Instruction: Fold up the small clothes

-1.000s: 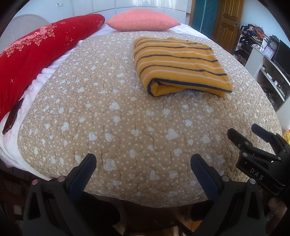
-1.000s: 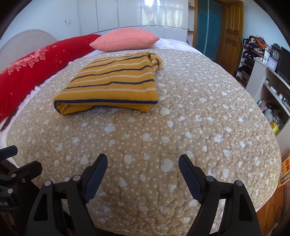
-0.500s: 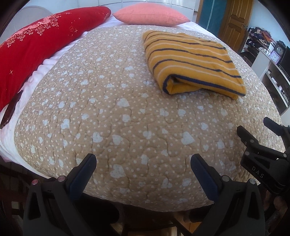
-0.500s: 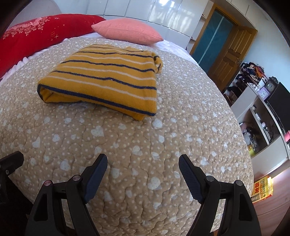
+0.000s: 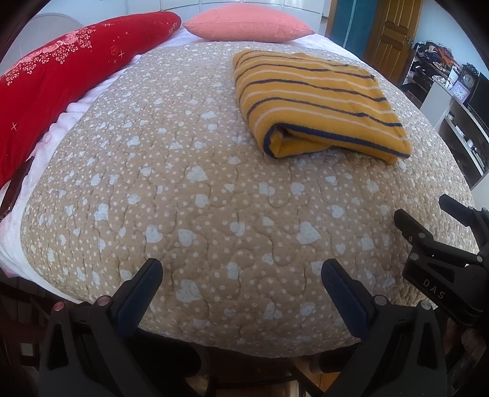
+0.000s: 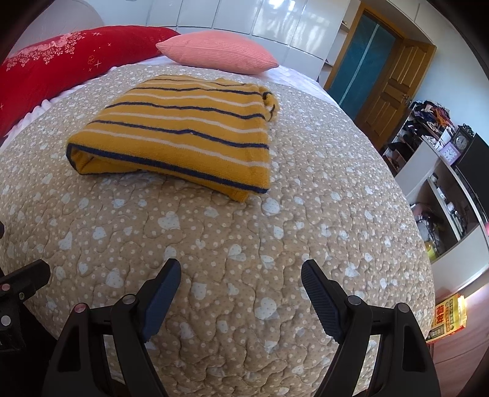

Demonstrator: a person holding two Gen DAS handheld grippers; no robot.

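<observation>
A folded yellow garment with navy and white stripes [image 5: 318,103] [image 6: 180,134] lies flat on the beige heart-patterned quilt [image 5: 195,189] [image 6: 244,232], toward the far side of the bed. My left gripper [image 5: 241,278] hovers open over the quilt's near edge, well short of the garment, nothing between its fingers. My right gripper [image 6: 241,278] is open too, above the near part of the quilt, empty. It also shows at the right edge of the left wrist view [image 5: 440,232].
A long red pillow [image 5: 67,79] [image 6: 61,61] lies along the left side, and a pink pillow [image 5: 247,24] [image 6: 217,52] sits at the head. White shelving with clocks [image 6: 452,171] stands right of the bed, near a wooden door [image 6: 388,100]. A yellow packet [image 6: 449,317] lies on the floor.
Both views have tipped and drawn nearer, so the folded garment looks larger. The right view has rolled, then levelled somewhat. The garment itself has not moved, and both grippers stay open.
</observation>
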